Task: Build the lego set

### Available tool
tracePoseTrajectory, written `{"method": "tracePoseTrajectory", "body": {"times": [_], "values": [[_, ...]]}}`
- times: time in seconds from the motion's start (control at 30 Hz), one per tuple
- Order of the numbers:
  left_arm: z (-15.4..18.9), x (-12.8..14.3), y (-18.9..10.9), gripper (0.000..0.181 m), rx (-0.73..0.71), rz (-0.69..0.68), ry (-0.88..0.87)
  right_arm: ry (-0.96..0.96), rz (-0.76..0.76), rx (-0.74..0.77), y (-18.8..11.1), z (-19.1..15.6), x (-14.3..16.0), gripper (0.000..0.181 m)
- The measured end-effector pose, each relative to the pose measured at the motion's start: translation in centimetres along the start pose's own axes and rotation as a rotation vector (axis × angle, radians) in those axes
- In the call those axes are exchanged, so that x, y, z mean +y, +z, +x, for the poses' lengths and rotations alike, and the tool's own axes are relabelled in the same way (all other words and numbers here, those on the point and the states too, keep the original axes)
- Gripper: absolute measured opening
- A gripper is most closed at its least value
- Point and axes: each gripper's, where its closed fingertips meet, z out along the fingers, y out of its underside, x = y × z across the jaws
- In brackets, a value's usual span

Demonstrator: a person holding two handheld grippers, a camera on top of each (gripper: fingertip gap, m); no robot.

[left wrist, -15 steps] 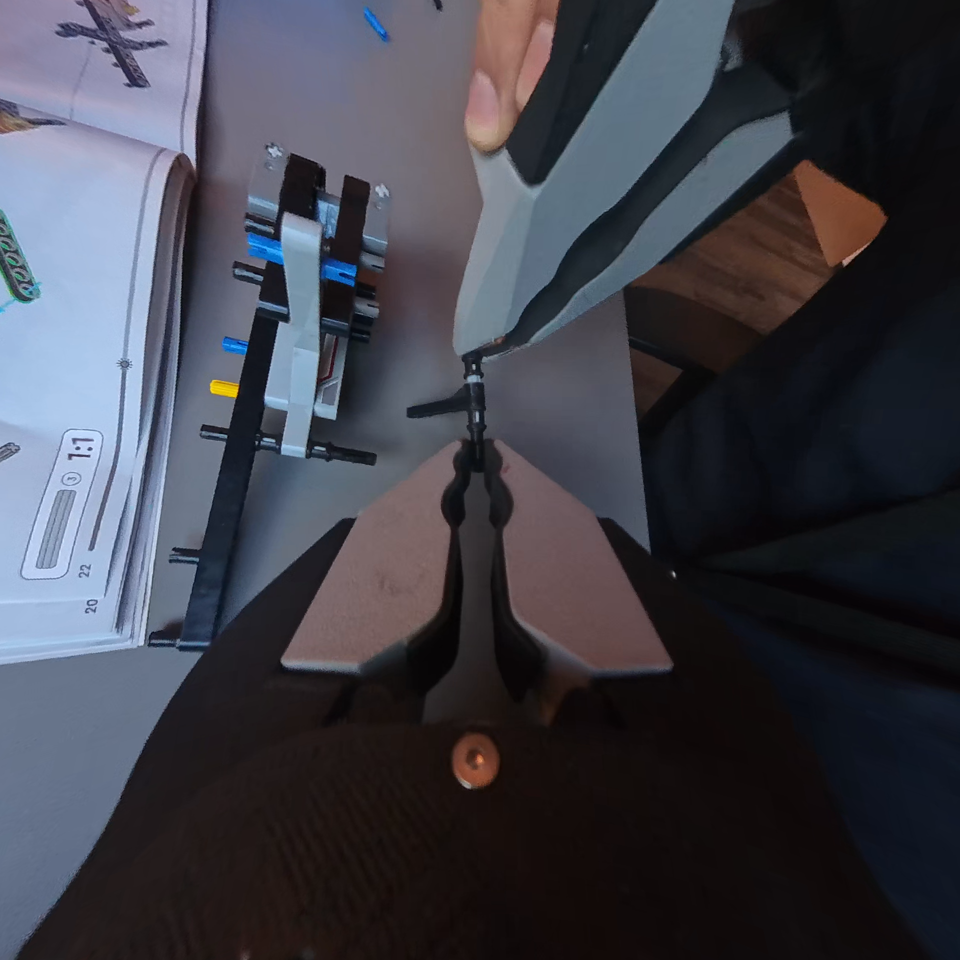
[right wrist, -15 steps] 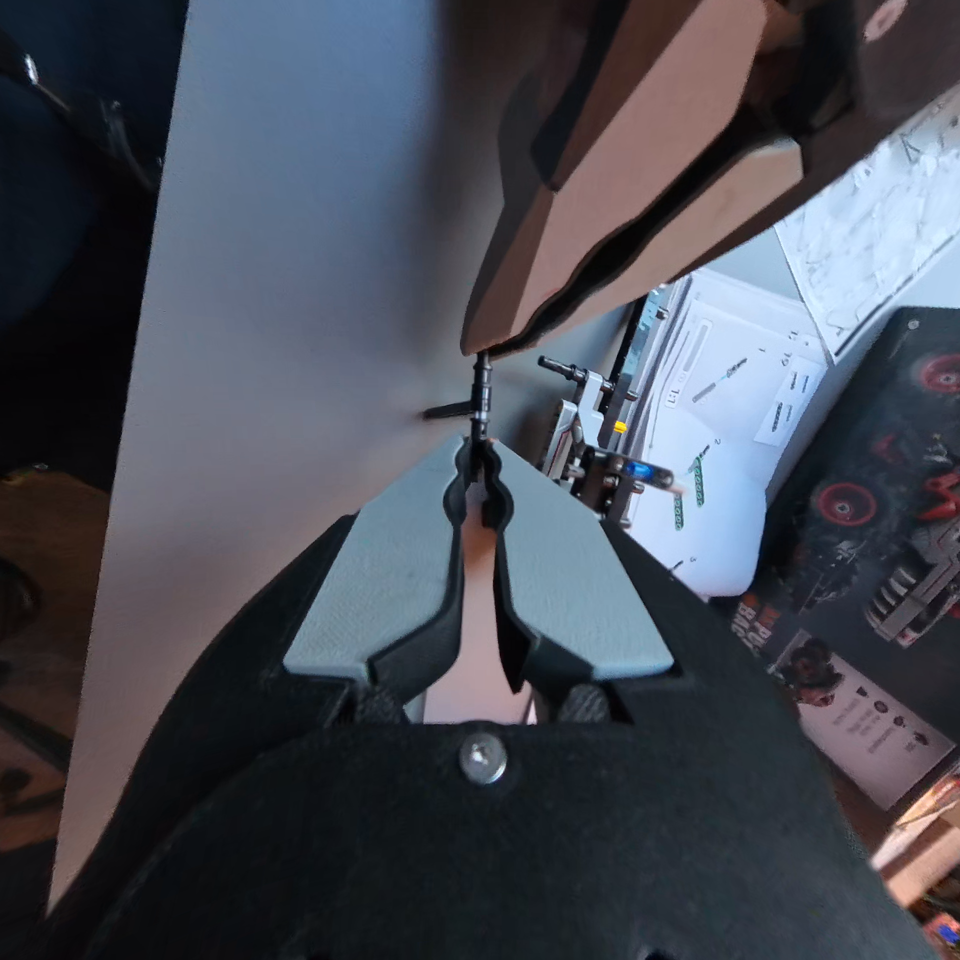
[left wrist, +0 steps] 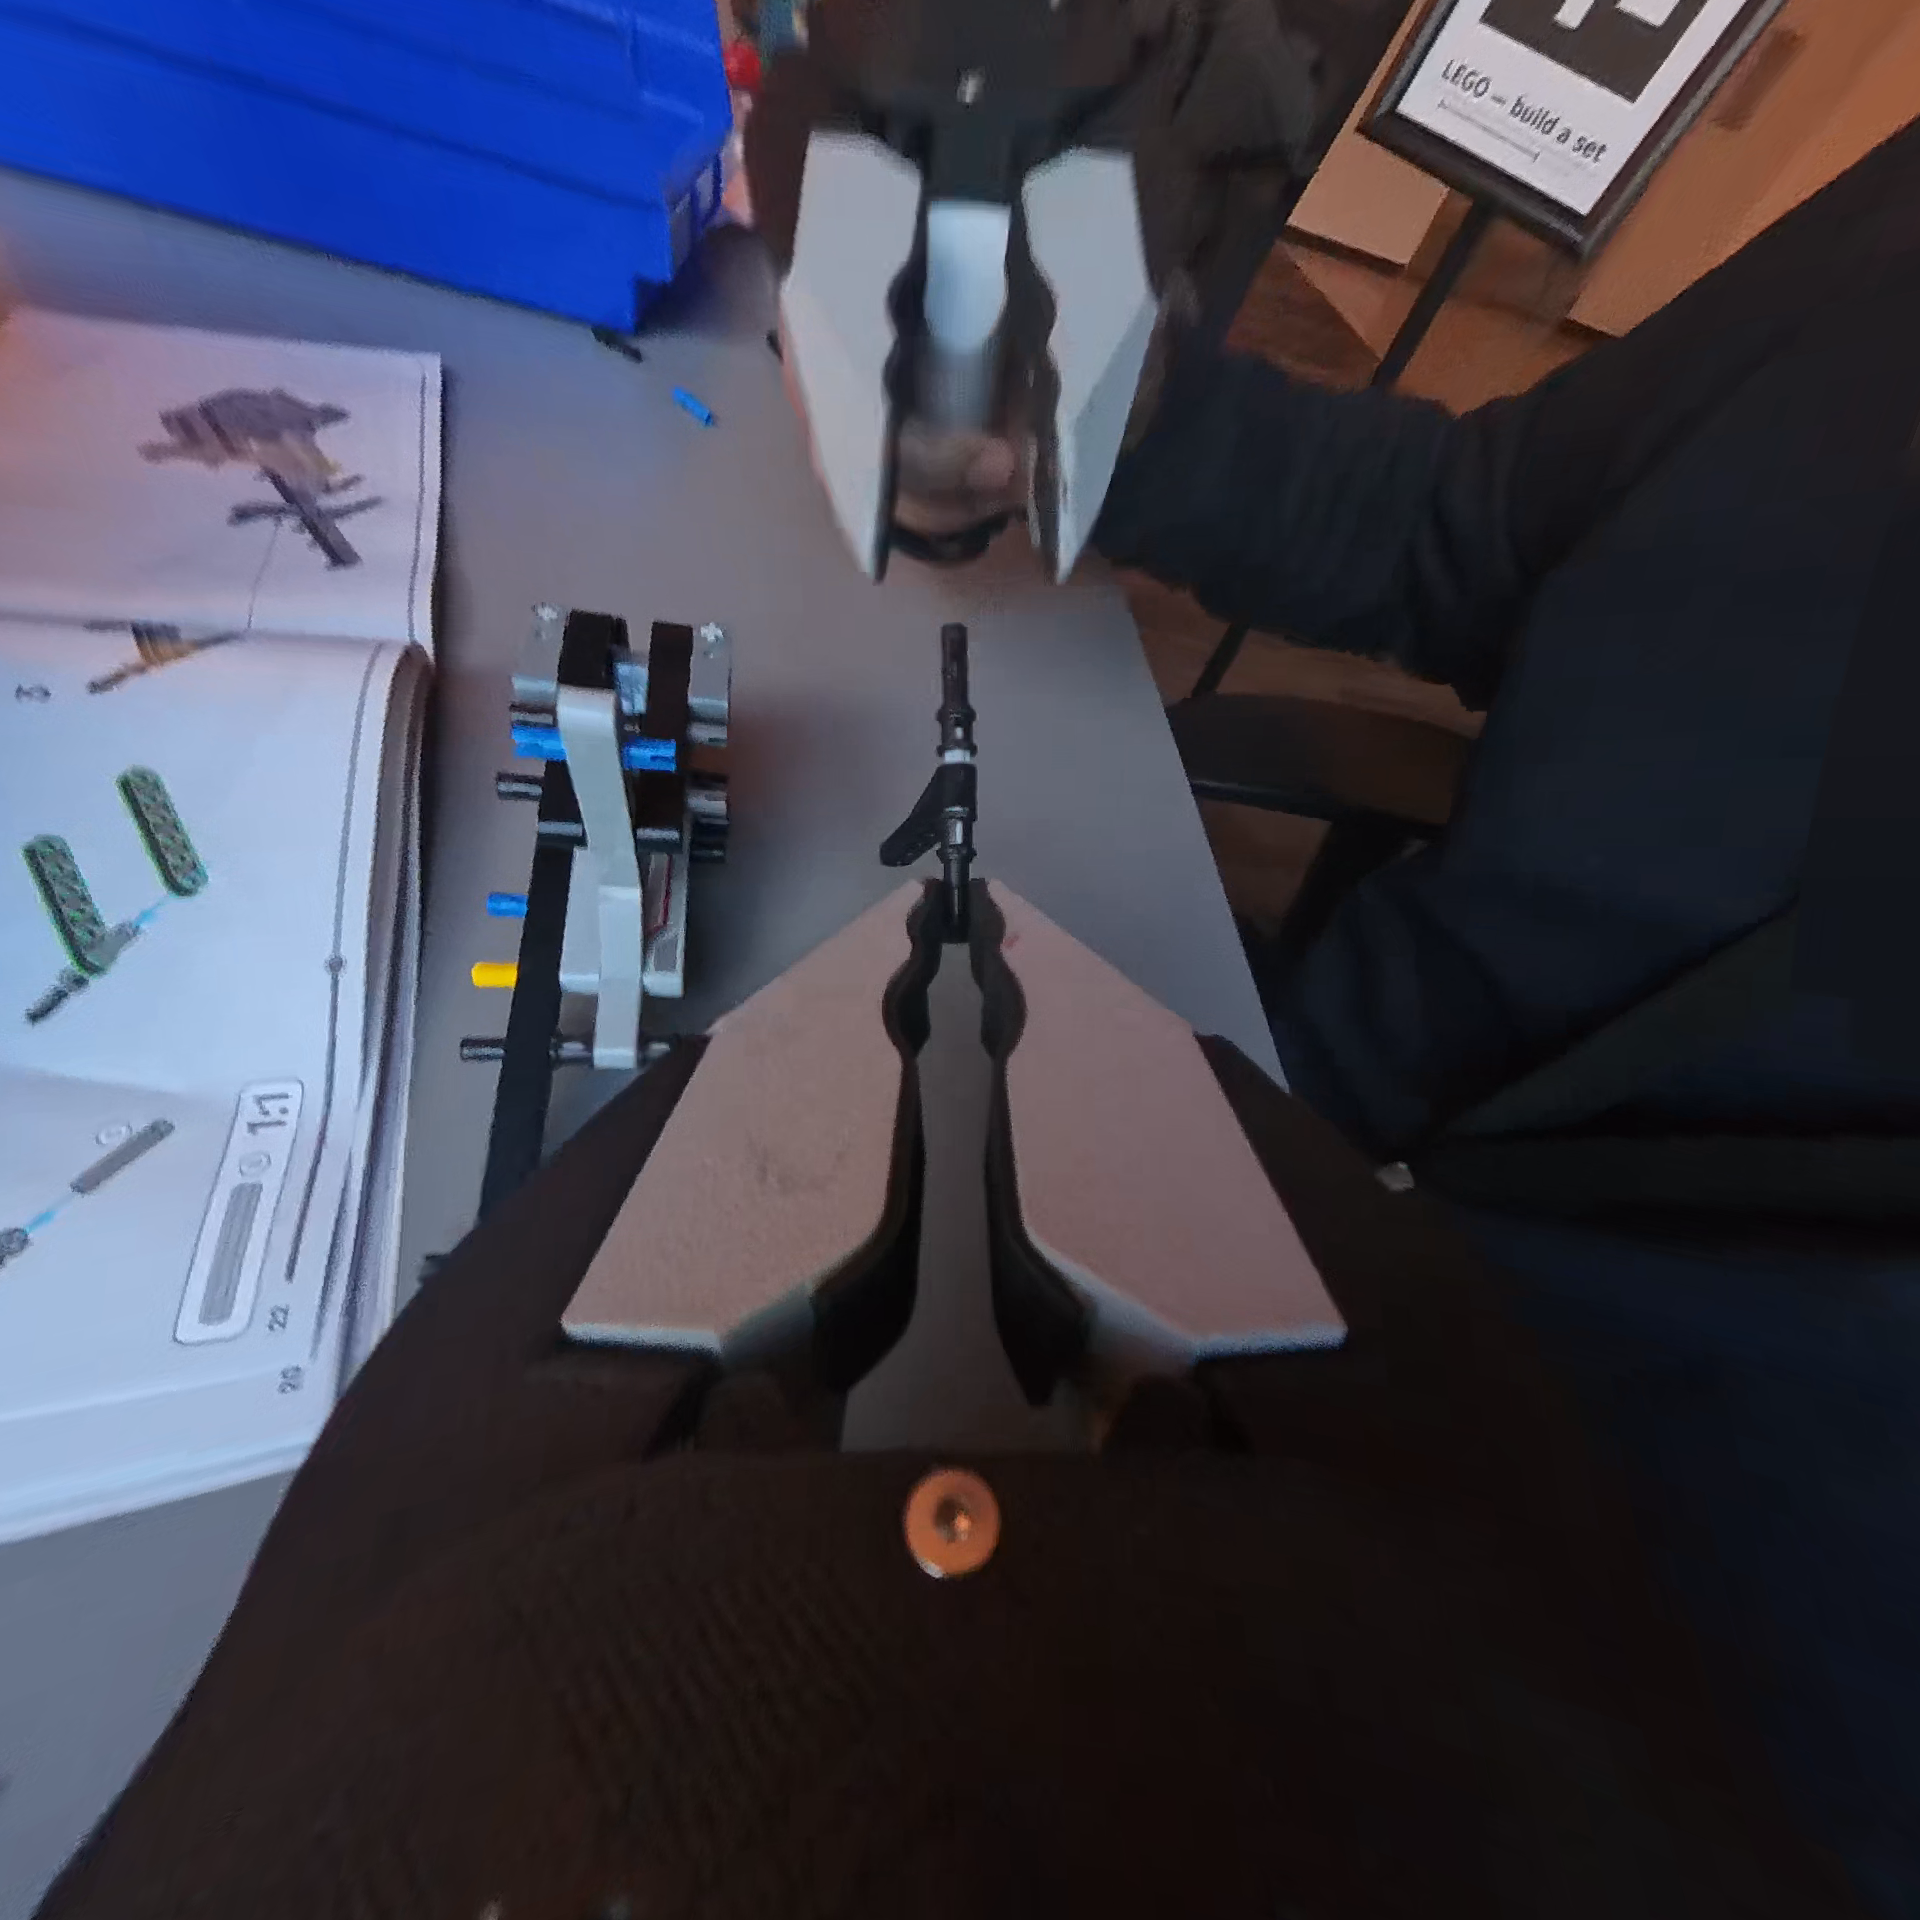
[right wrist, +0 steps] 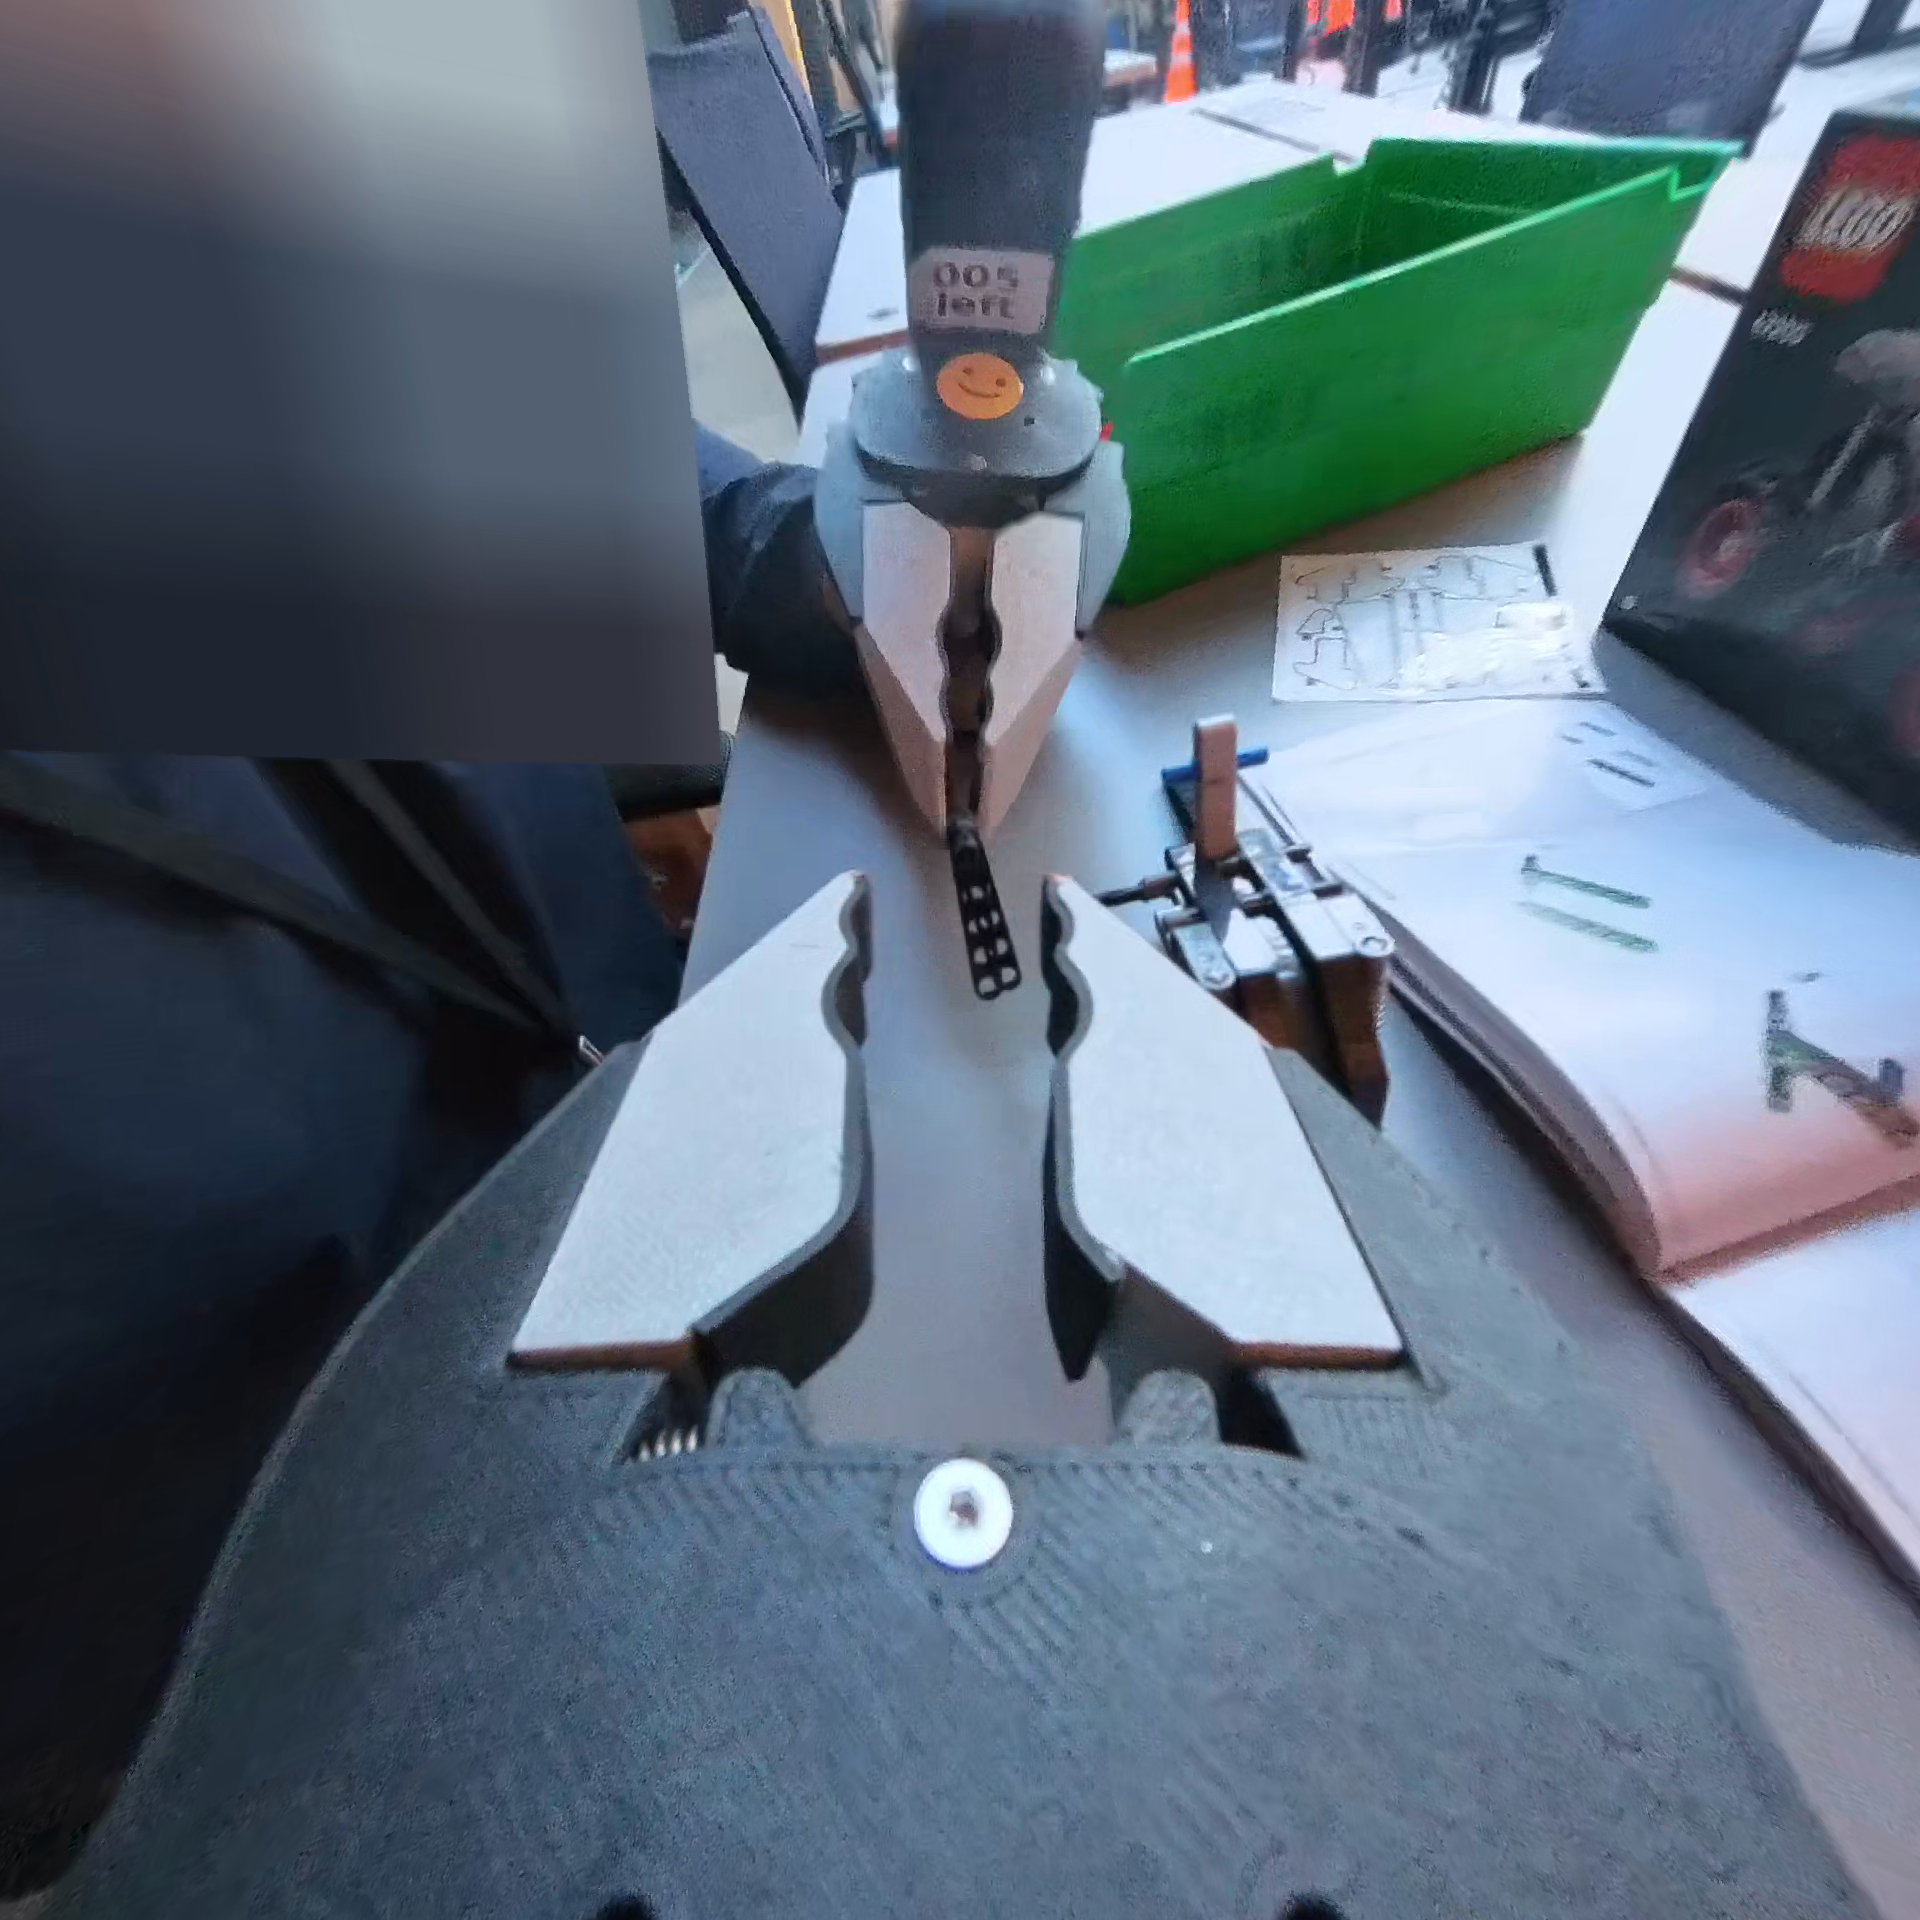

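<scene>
Left wrist view: we keep the left gripper (left wrist: 951, 899) clamped on the black axle piece (left wrist: 951, 769); our right gripper (right wrist: 956, 904) has let go, wide open and empty — handover done.

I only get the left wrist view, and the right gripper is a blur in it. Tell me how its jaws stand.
Observer: The right gripper is open, jaws well apart. The end of the black lego piece that the left gripper holds shows in the gap, touching neither jaw.
Operator: Report what stands behind my gripper.
Observer: A green bin sits on the table behind it.
Operator: Name anything else on that side.
Observer: A dark set box stands upright at the far right, with a sticker sheet lying flat between it and the bin.
</scene>
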Motion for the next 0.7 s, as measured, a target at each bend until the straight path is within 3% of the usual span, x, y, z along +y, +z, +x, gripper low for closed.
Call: {"method": "tracePoseTrajectory", "body": {"times": [0.07,0.17,0.4,0.47,0.7], "values": [[-0.2,0.3,0.2,0.003,-0.011,-0.014,0.025,-0.022,-0.028,0.002,0.8,0.0,0.9,0.033],[0.0,0.1,0.2,0.002,-0.009,-0.007,0.039,-0.101,-0.082,0.01,1.8,0.0,1.6,0.02],[0.1,0.5,0.3,0.003,-0.019,-0.051,0.043,-0.193,-0.11,-0.001,2.9,0.0,1.3,0.013],[0.1,0.7,0.4,0.003,-0.018,-0.059,0.038,-0.216,-0.124,-0.002,3.1,0.0,1.3,0.004],[-0.1,1.0,0.2,0.003,-0.028,-0.083,0.022,-0.271,-0.193,0.021,3.4,0.2,1.5,0.004]]}}
